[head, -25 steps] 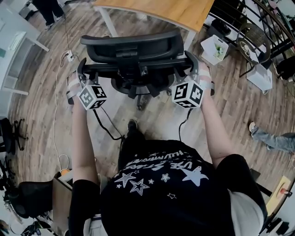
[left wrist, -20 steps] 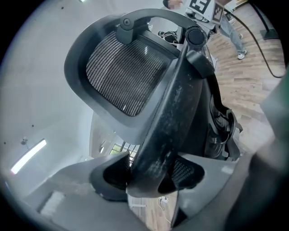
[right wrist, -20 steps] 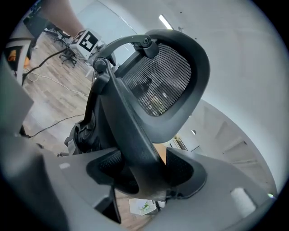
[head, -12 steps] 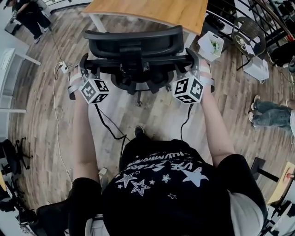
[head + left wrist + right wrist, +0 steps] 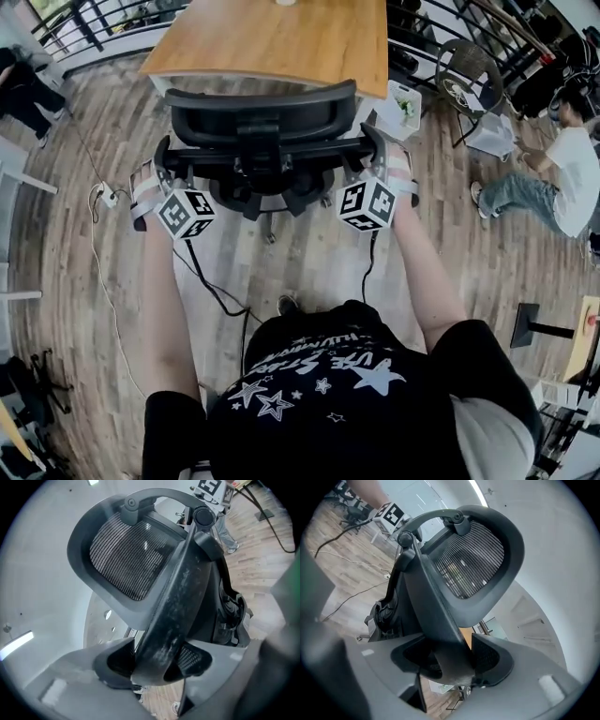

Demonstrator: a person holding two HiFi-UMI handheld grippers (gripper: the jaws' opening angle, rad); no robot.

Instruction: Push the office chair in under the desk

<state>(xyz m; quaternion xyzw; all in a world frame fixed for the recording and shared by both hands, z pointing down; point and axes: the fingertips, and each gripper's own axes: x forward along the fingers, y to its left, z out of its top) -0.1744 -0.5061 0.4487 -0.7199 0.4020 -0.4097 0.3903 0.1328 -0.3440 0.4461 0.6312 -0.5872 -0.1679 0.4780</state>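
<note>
Left gripper view: the pads are tight on the frame of the office chair (image 5: 262, 122), which is rolling toward the desk (image 5: 281, 42).

The left gripper (image 5: 154, 663) clamps the dark side bar (image 5: 180, 588) of the chair's back. The right gripper (image 5: 450, 660) holds the matching bar on the other side, and its jaws have just been closing a little more on it. Compared with a second ago, more of the wooden desk top shows in the head view, and the backrest now stands at the desk's near edge, so the push is going well. The backrest hides the seat, so the seat is probably only starting to go under. A further straight push seems needed, with both sides moving equally over the wooden floor (image 5: 309, 253).
</note>
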